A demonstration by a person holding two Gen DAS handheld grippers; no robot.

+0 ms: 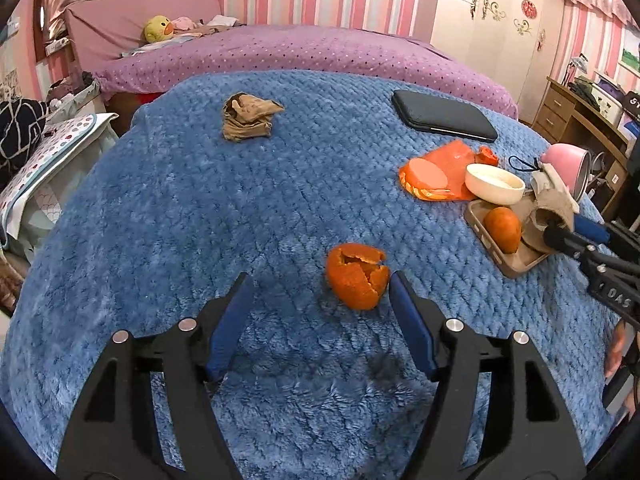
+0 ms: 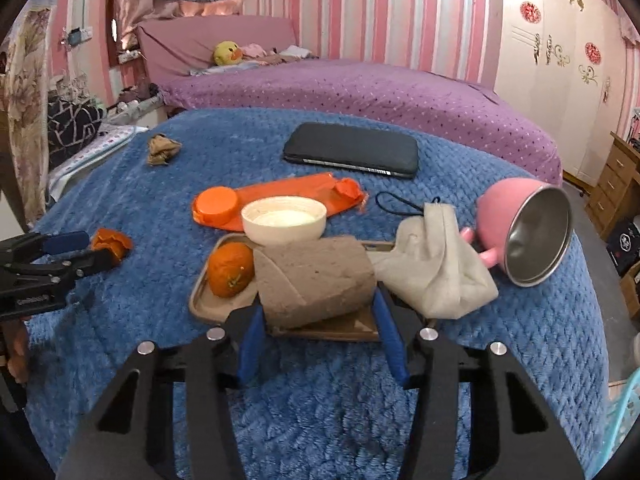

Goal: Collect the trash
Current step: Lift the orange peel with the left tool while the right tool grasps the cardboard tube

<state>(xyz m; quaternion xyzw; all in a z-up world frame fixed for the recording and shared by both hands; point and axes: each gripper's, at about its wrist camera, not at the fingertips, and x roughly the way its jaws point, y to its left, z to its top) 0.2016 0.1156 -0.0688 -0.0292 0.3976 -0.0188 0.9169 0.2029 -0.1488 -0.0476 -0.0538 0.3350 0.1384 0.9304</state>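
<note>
An orange peel (image 1: 357, 279) lies on the blue blanket (image 1: 240, 208). My left gripper (image 1: 320, 300) is open, and the peel sits just ahead, close to its right finger. In the right wrist view the peel (image 2: 110, 243) sits by the left gripper's tips. My right gripper (image 2: 318, 312) is shut on a brown cardboard tube (image 2: 316, 280), held over a brown tray (image 2: 208, 304); it also shows in the left wrist view (image 1: 550, 216). A crumpled brown wad (image 1: 248, 117) lies at the far left, also seen in the right wrist view (image 2: 162, 149).
On the tray sits a whole orange (image 2: 231, 269) beside a white bowl (image 2: 284, 221). Behind lie an orange bag (image 2: 280, 196), a black case (image 2: 352, 150), a beige cloth pouch (image 2: 436, 268) and a tipped pink metal cup (image 2: 528, 232). A purple bed (image 2: 360, 88) stands beyond.
</note>
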